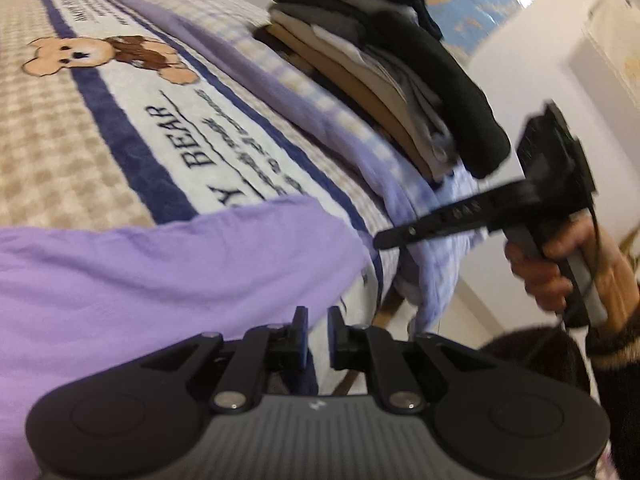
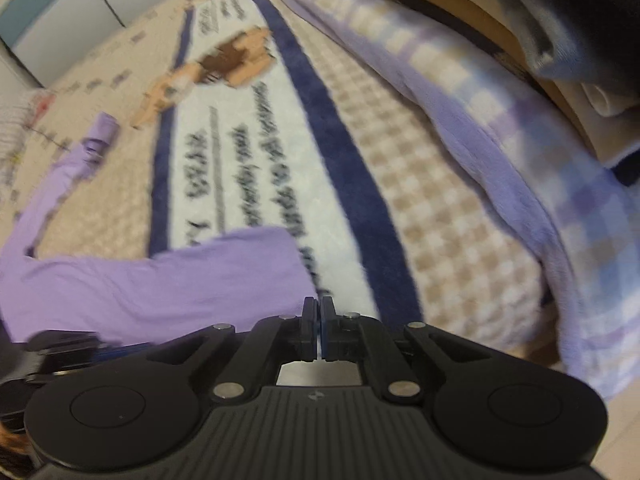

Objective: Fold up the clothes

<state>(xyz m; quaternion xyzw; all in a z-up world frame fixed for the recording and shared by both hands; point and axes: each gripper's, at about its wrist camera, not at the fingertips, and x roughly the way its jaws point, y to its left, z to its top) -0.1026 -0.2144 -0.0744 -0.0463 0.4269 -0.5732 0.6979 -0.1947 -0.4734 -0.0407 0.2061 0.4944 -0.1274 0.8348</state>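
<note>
left gripper slightly parted over purple garment, empty

Bed covered by a bear-print blanket; lilac garment spread at lower left, checked quilt and stacked folded clothes lay at upper right.

Two black handheld grippers, both empty.

The left black two-finger gripper has its blue-padded fingers slightly parted, nothing between them. The right black two-finger gripper is closed, pads nearly meeting; a bare hand clasps its grey handle, pointing steeply downward.
</note>
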